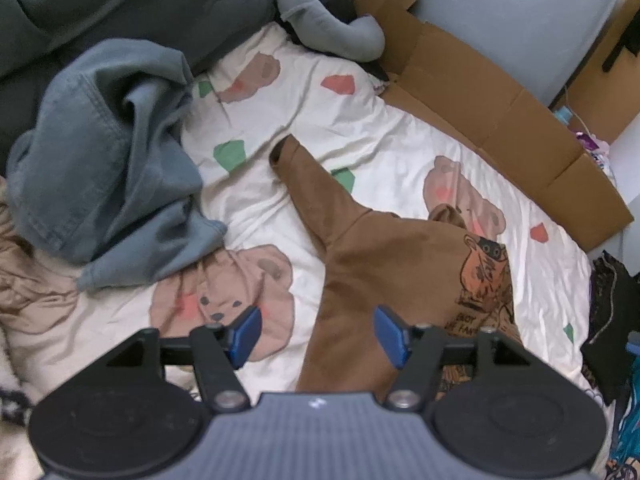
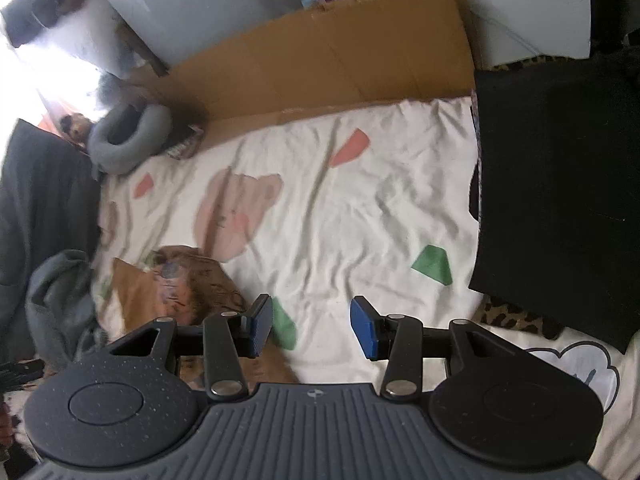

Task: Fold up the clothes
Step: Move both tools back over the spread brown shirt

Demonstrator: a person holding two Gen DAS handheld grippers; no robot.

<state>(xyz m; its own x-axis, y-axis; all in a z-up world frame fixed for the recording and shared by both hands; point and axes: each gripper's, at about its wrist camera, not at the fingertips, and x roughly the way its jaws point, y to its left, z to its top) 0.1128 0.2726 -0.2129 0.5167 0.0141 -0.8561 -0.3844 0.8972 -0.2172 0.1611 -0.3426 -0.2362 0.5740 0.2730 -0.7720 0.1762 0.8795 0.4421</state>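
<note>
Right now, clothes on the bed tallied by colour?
Brown: 1, the brown sweatshirt, spread flat with a sleeve out.
Grey-blue: 1, the grey-blue sweatshirt, crumpled.
Beige: 1, the beige garment, partly under the grey-blue one.
Black: 1, the black garment, lying flat.
Total: 4

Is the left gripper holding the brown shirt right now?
No, the left gripper is open above the bed, its blue pads apart with nothing pinched, and the brown shirt lies spread on the sheet.
</note>
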